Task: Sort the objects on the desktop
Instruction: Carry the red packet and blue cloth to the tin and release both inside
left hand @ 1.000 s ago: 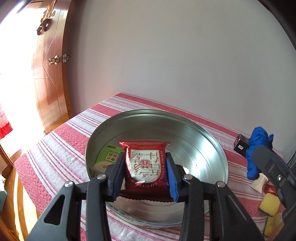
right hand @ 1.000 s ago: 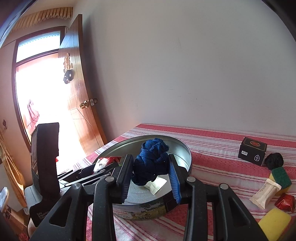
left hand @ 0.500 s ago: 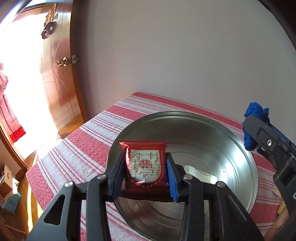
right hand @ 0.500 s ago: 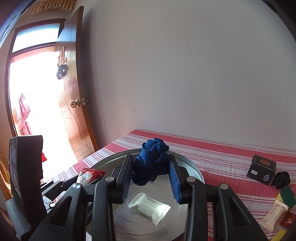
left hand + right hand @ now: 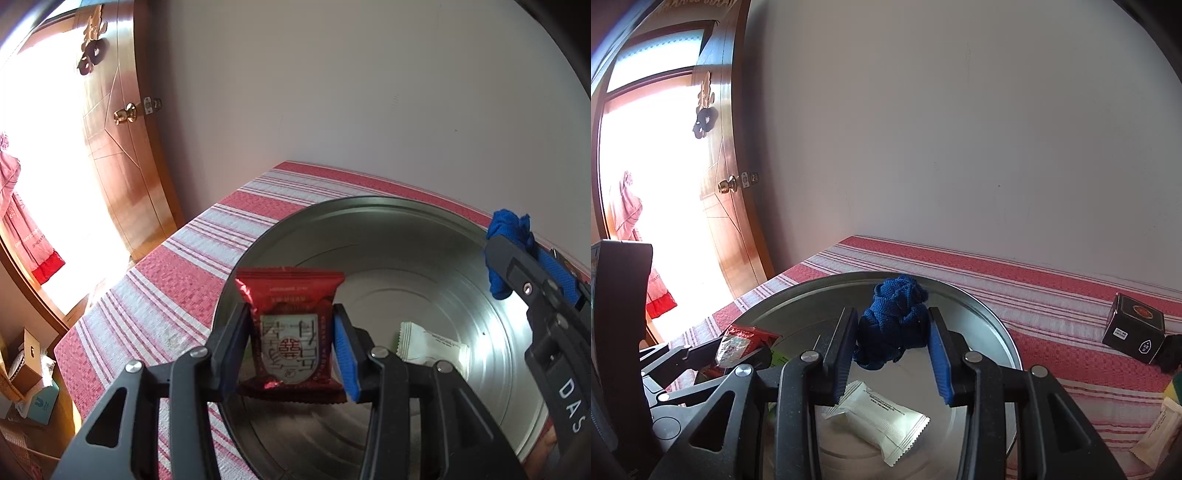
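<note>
A round metal pan (image 5: 424, 258) (image 5: 982, 314) stands on the red-striped tablecloth. My left gripper (image 5: 291, 312) hangs over the pan's near left part with a red snack packet (image 5: 291, 332) upright between its pads. Its jaws are opening, and the pads still touch the packet's sides. My right gripper (image 5: 892, 314) is shut on a bunched blue knitted cloth (image 5: 894, 306) and holds it above the pan's middle. That cloth (image 5: 506, 236) shows at the right in the left wrist view. A white wrapped packet (image 5: 879, 417) (image 5: 428, 345) lies on the pan floor.
On the cloth to the right lie a black box (image 5: 1134, 326), a black bundle (image 5: 1171, 350), a sponge (image 5: 1174, 386) and another white packet (image 5: 1156, 435). A wooden door (image 5: 122, 147) stands open beyond the table's left edge. Cardboard boxes (image 5: 26, 362) sit on the floor.
Both grippers have moved further in over the pan. The right one brought the blue cloth from the pan's right side to above its middle. The red packet now looks less squeezed.
</note>
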